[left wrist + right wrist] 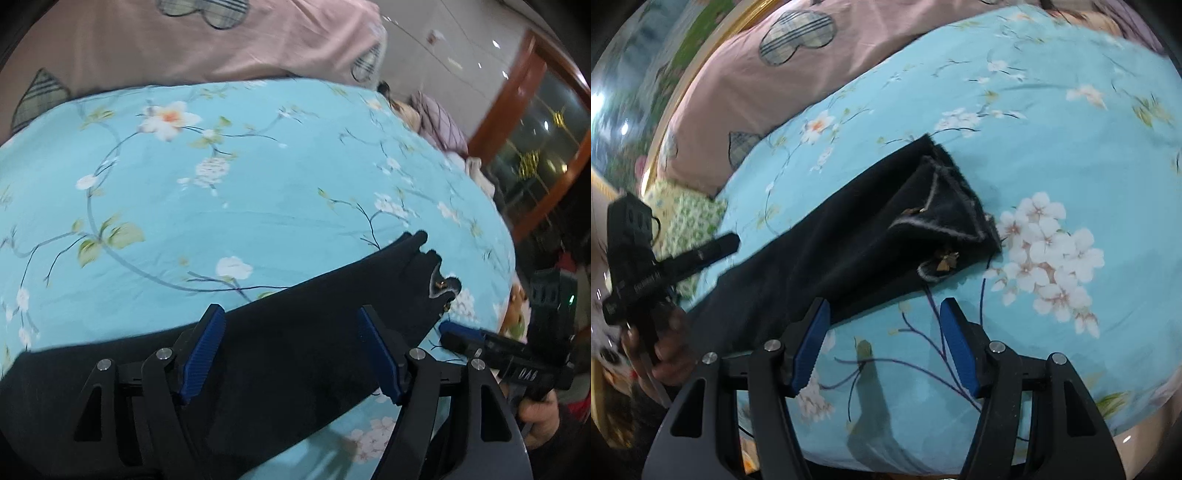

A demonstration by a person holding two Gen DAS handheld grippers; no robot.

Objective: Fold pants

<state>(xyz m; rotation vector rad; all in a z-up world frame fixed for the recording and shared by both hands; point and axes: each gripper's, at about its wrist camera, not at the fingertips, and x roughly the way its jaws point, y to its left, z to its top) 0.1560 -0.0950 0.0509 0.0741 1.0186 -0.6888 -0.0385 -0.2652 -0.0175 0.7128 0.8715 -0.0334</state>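
Pants [295,350] lie stretched flat across the bed [258,192], under the gaping left claw [291,354] and just beyond the empty, spread right claw [882,343], so a shallow pinch could snag the sheet or only one layer, skewing the fold.

Dark pants [849,240] lie folded on the floral sheet [1052,147] — right gripper [882,314] open just beside them
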